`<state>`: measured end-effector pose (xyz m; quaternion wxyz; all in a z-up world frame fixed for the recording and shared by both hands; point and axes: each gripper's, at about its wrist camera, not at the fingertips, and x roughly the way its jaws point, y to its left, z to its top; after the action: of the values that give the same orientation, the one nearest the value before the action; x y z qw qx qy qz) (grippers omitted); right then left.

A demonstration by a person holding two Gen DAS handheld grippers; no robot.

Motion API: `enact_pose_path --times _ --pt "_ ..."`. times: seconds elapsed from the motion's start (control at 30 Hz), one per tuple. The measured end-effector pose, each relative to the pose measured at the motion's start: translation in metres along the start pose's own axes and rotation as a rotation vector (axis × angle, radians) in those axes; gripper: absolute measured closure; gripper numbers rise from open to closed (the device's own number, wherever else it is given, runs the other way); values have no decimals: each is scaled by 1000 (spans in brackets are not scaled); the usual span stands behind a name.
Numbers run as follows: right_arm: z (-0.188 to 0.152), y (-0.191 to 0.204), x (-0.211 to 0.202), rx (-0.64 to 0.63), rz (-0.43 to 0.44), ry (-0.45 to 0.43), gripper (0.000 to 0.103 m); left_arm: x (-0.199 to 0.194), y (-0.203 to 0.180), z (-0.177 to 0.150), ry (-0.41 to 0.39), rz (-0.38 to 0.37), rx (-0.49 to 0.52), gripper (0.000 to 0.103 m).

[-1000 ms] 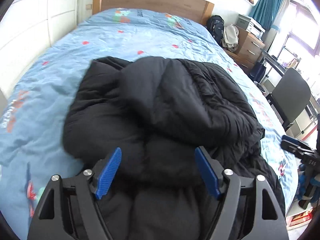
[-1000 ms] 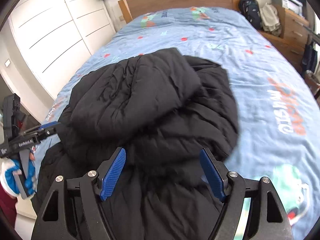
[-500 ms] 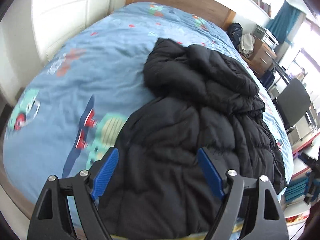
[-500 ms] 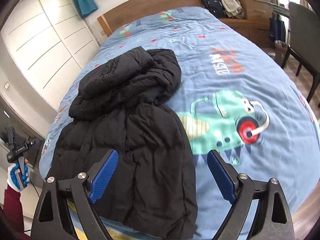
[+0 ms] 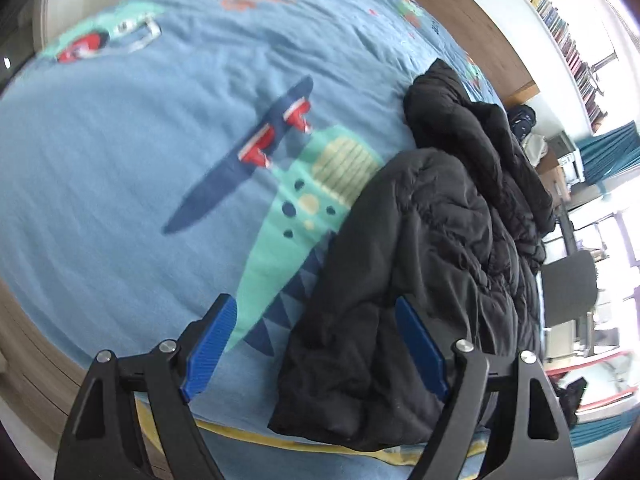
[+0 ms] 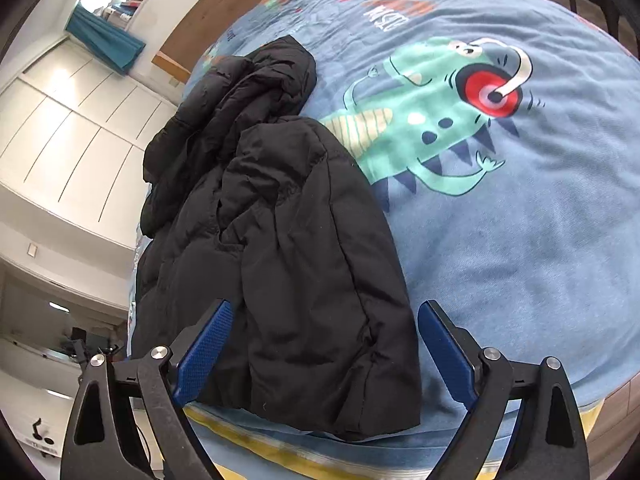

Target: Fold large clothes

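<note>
A large black puffer jacket lies on the blue cartoon-print bedspread, its top part bunched over toward the headboard and its hem at the near bed edge. My left gripper is open and empty, just short of the hem's left corner. In the right wrist view the jacket shows the same way. My right gripper is open and empty, in front of the hem's right corner.
A wooden headboard stands at the far end. A dark chair and a nightstand with a bag stand to the right of the bed. White wardrobe doors line the left side. The mattress's yellow edge shows below the hem.
Both grippers have pulled back from over the bunched jacket toward the foot of the bed and swung apart, each now tilted and facing a hem corner. The jacket has not moved.
</note>
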<state>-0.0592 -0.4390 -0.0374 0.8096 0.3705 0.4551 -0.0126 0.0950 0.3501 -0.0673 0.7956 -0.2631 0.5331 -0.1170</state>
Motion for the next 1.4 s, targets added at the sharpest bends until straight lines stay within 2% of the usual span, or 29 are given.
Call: enact_pose_path --times 0.07,0.2,0.23,0.27,0.4,0.43,0.47,0.53,0.7,0.8,0.83,0.87,0.9,0.97,1.0,1.07,1.17,1.4 --pt "-4 -1 10 9 5 22 9 14 6 -4 45 -48 -27 22" --pt "-9 -4 29 36 3 61 9 41 10 -16 125 -233 -102 22" --pt "-10 -4 32 44 12 68 9 47 7 -20 143 -287 -107 22" --pt "-11 -4 36 49 18 74 9 50 2 -23 153 -310 -97 22" --pt "-14 -1 47 50 32 96 10 55 -12 -33 156 -361 -69 24" --pt "-14 -1 48 53 39 98 15 55 -13 -35 151 -372 -76 24" --pt "-14 -3 50 66 52 104 26 54 -13 -36 148 -383 -80 24" --pt "-17 -9 55 103 84 125 34 54 -15 -41 150 -409 -84 24" --pt "-23 -21 62 148 150 160 34 58 -28 -56 170 -408 -70 28" --pt "-26 -23 65 147 165 175 34 56 -34 -60 153 -420 -82 46" --pt "-27 -23 64 143 167 177 37 54 -35 -60 145 -424 -87 56" --pt "-27 -22 64 141 171 182 41 52 -36 -61 137 -431 -91 64" --pt "-28 -23 64 143 179 186 44 50 -38 -61 127 -436 -93 68" --pt "-29 -22 61 135 200 185 59 44 -42 -60 108 -437 -88 77" --pt "-29 -20 59 127 204 180 63 40 -43 -59 99 -441 -84 79" --pt "-29 -15 53 104 215 165 77 31 -48 -57 76 -452 -68 84" --pt "-23 0 37 61 229 118 86 9 -64 -48 30 -483 -37 87" --pt "22 43 -29 20 334 -76 89 -50 -121 -11 -86 -561 47 88"
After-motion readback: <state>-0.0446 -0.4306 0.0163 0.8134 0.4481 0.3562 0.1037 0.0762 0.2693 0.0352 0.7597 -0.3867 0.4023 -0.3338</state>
